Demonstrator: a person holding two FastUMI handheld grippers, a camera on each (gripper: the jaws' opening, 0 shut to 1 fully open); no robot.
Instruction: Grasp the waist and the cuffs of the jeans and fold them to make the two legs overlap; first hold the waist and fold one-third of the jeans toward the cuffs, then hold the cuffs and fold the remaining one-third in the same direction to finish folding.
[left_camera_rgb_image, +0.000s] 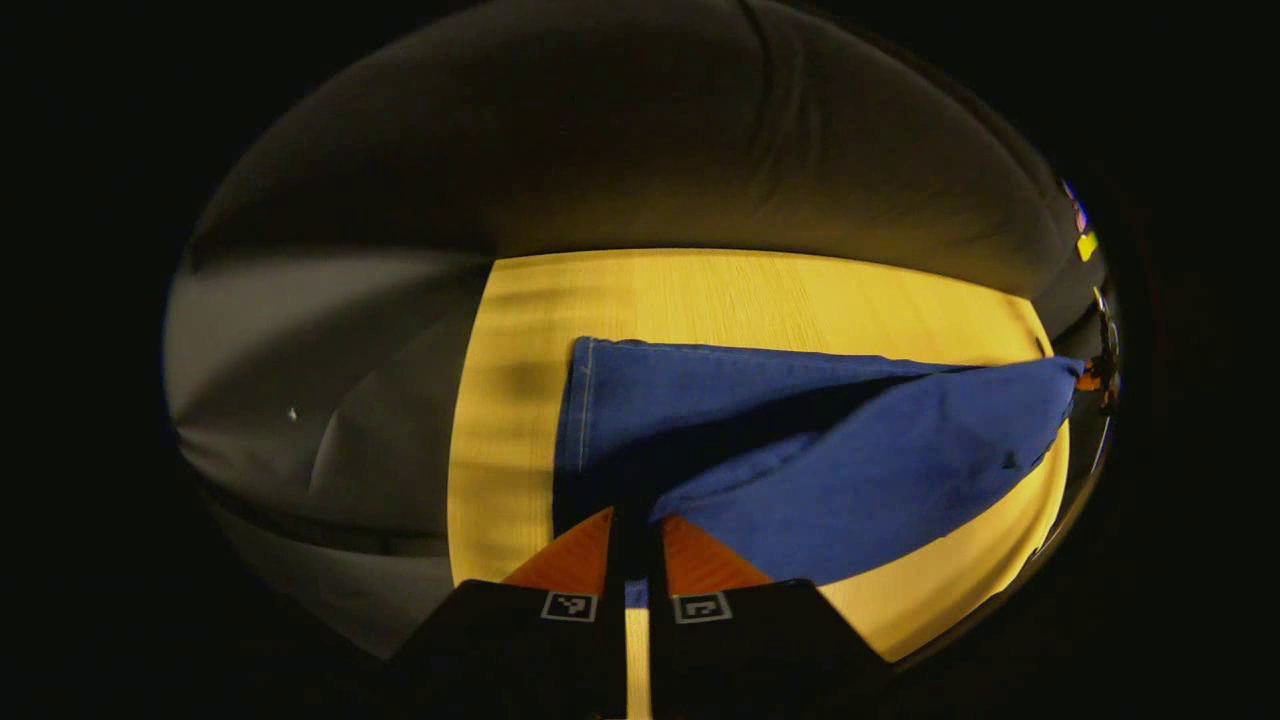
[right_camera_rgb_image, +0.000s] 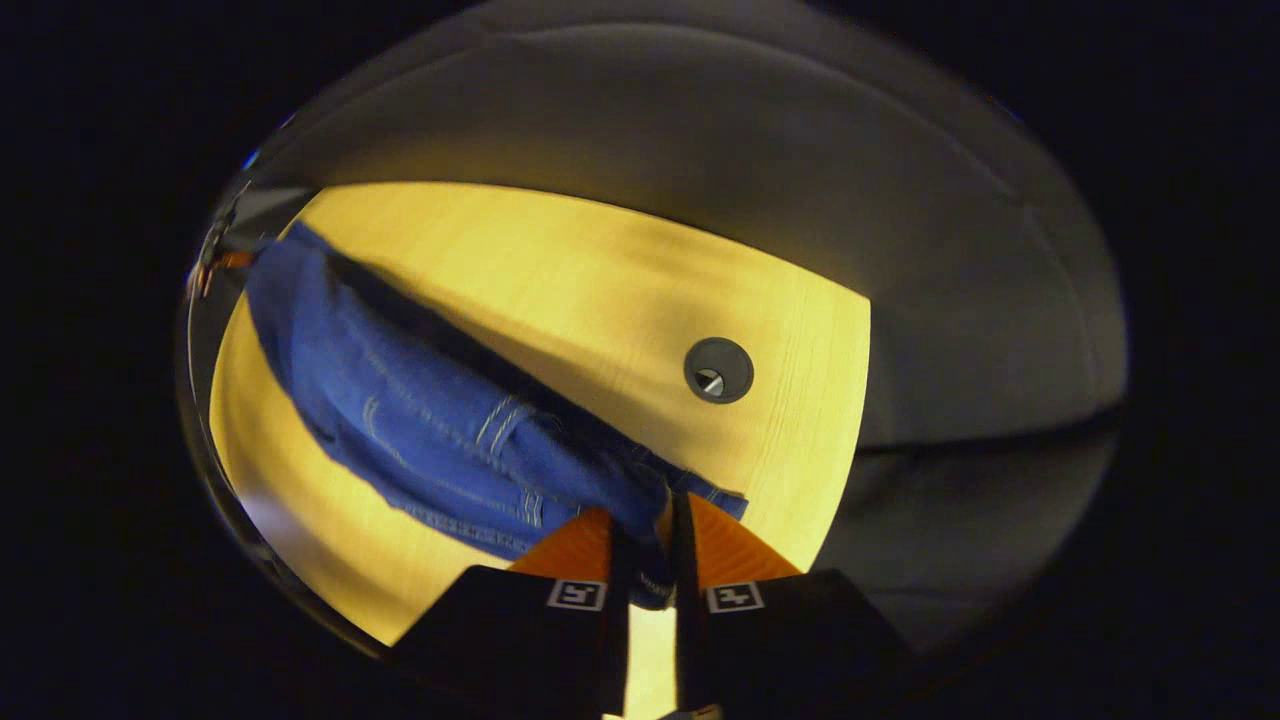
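Orange fingers (left_camera_rgb_image: 600, 555) of the left gripper (left_camera_rgb_image: 633, 540) sit right at the lens in the left gripper view, pinched nearly closed on a blue hem — the cuff end of the jeans (left_camera_rgb_image: 820, 470), one leg lifted and draped across the other over the yellow wooden table (left_camera_rgb_image: 720, 295). Far off at the right edge, the other gripper (left_camera_rgb_image: 1092, 375) holds the waist. Over to the right gripper view: the right gripper (right_camera_rgb_image: 645, 545) has its two fingers squeezed tight on the waistband, belt loops showing, denim hanging away toward the far left gripper (right_camera_rgb_image: 210, 270). One round grommet (right_camera_rgb_image: 718, 370) sits in the tabletop. By my read, the legs are being brought to overlap — next, both ends must lower together, edges aligned. Count: one pair of jeans, two grippers, one table.
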